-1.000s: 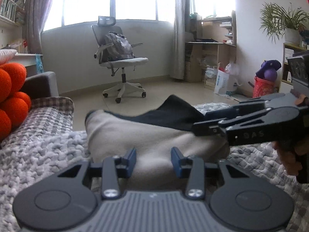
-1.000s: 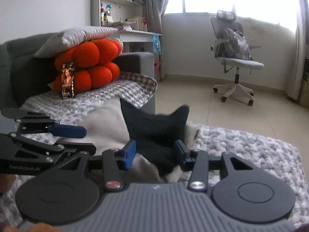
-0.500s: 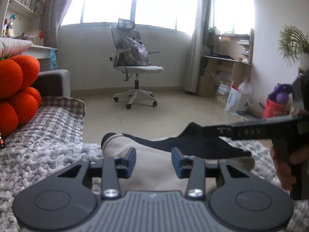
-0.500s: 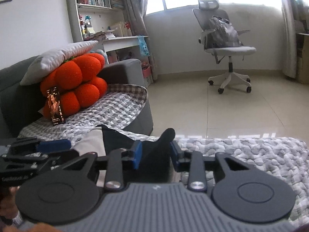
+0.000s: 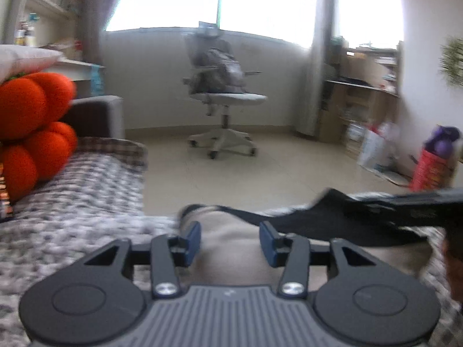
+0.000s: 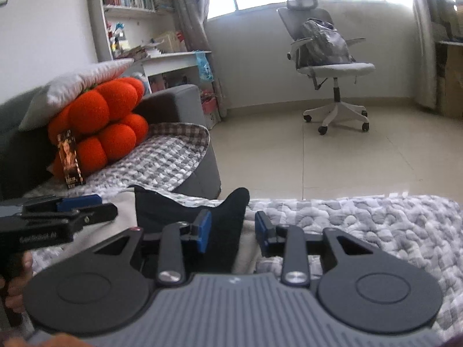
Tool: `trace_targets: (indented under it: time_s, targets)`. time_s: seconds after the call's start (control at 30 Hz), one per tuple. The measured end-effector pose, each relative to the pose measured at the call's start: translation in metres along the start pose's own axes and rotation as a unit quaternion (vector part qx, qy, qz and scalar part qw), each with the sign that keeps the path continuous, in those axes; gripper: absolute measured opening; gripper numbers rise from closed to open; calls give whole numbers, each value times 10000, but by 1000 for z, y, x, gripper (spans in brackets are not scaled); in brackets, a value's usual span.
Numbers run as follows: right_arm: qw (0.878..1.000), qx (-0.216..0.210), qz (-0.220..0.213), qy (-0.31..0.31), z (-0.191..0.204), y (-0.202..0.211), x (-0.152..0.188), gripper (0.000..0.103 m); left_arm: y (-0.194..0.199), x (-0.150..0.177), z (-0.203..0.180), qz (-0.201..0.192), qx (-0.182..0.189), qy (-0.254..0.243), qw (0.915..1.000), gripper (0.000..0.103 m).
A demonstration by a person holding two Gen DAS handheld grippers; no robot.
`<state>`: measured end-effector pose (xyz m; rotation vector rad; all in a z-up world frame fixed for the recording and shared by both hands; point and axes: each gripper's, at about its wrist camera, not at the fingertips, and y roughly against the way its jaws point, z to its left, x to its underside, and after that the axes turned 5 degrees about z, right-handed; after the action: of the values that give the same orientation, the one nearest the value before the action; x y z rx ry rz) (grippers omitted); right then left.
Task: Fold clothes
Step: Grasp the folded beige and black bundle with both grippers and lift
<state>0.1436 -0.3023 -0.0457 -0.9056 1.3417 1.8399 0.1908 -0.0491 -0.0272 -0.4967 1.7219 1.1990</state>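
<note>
Moved: both grippers have slid sideways since a second ago, and the garment now lies lower and flatter on the blanket.
Count: two grippers, one garment, one blanket, one orange cushion, one office chair.
Left gripper (image 5: 230,238): its blue fingers (image 5: 192,238) stand partly apart and are opening; the beige cloth lies between them, but the pads do not press on it.
Right gripper (image 6: 233,231): its fingers (image 6: 204,230) stand partly apart; a dark flap of the garment sits between them, against the left pad and clear of the right one, so it is not pinched.
Hand: part of one shows under the left gripper's handle (image 6: 17,277) in the right wrist view.
Garment (image 5: 231,248): beige on the near side, dark on the far side (image 6: 185,211), with two dark points sticking up; it is rumpled and lies on the blanket right in front of both grippers.
Blanket (image 6: 361,225): grey and white, bumpy, spread under the garment.
Orange cushion (image 6: 98,124): round lumps, further back on the left, on the sofa.
Office chair (image 6: 330,66): far away by the window, with a grey bag on its seat.
</note>
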Motion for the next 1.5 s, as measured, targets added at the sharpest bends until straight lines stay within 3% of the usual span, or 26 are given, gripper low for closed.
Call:
trace_targets:
  time_s: [0.17,0.23,0.3,0.43,0.5,0.7,0.93,1.13,1.3,1.5]
  targets:
    - [9999,50,-58,-145,0,11,-5,47,5,-6,10,309,84,340,9989,62]
    - [9995,-4,-16,-314,-2,16,-7,62,6,-7,11,492,105,442,9978,69]
    - [9984,-105,86,-551,-6,18,-9,76,6,-6,12,711,145,562,9958,87]
    - [9931,-329,397,-1055,-13,23,-8,97,3,-5,16,1134,223,901,9892,95]
    - [9899,-406,508,-1262,-15,26,-7,102,0,-4,18,1407,249,1080,9838,101]
    - [9783,-376,897,-1827,-20,31,-5,103,-7,3,24,2086,243,1514,9659,103]
    - [9499,-819,1441,-2649,-33,27,0,103,-13,9,41,2632,777,2339,9327,103]
    - [9252,-1047,1618,-3268,-46,28,6,103,-14,12,48,2718,945,2601,9217,103]
    - [9160,-1133,1622,-3491,-53,32,10,103,-15,16,51,2724,1086,2769,9150,103]
    - [9141,-1190,1584,-3538,-54,29,10,103,-19,15,47,2629,1300,2827,9133,102]
